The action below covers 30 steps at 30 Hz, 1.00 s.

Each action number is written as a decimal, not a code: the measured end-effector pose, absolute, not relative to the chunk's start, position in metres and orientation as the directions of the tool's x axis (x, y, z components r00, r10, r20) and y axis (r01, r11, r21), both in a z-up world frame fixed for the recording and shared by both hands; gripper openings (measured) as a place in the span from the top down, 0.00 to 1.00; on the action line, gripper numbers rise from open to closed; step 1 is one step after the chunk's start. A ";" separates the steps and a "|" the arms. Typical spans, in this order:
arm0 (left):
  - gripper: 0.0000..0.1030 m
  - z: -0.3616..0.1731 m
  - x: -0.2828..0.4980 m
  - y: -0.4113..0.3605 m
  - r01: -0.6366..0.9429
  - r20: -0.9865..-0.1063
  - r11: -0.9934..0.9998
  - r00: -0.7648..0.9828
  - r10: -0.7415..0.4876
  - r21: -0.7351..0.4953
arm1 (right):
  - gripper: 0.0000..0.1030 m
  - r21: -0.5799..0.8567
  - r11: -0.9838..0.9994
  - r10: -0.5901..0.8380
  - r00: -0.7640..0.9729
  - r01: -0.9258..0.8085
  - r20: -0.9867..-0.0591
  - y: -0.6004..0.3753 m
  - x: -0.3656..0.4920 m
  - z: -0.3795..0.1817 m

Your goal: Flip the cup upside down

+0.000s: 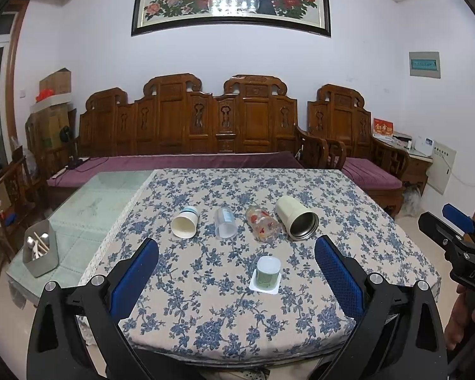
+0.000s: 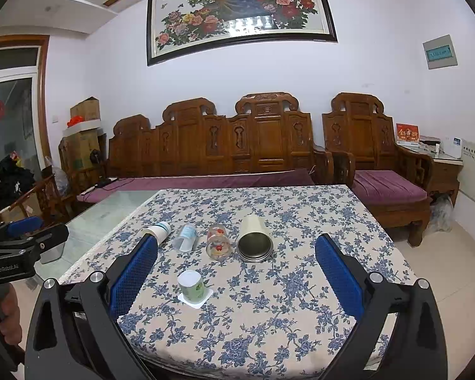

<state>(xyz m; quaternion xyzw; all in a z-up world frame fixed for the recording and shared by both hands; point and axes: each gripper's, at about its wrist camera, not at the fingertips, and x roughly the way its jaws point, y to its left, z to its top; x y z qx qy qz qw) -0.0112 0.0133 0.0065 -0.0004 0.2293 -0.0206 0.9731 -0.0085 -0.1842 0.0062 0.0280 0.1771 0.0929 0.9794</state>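
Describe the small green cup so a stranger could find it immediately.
On the floral tablecloth, four cups lie on their sides in a row. Nearer the camera than that row stands the small green cup, alone and already upside down, its white square rim flat on the cloth.

Two cameras look across the same table from its near edge.

The left camera sits a bit to the left, the right one a bit to the right. Both sit low and close, facing the wooden bench (image 1: pixel 186 120) and big picture (image 2: pixel 240 12). Both see the table (image 1: pixel 300 186) and each other's gripper.
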 end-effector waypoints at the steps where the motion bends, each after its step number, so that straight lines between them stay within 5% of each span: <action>1: 0.08 0.007 -0.012 0.013 0.041 -0.446 0.999 0.894 -0.041 -0.010 | 0.03 0.088 0.981 0.192 0.920 -0.172 -0.342 -0.184 -0.008 0.006; 30: 0.08 0.013 -0.020 0.010 0.047 -0.421 0.999 0.906 -0.045 -0.006 | 0.03 0.082 0.981 0.194 0.925 -0.177 -0.326 -0.181 -0.017 0.011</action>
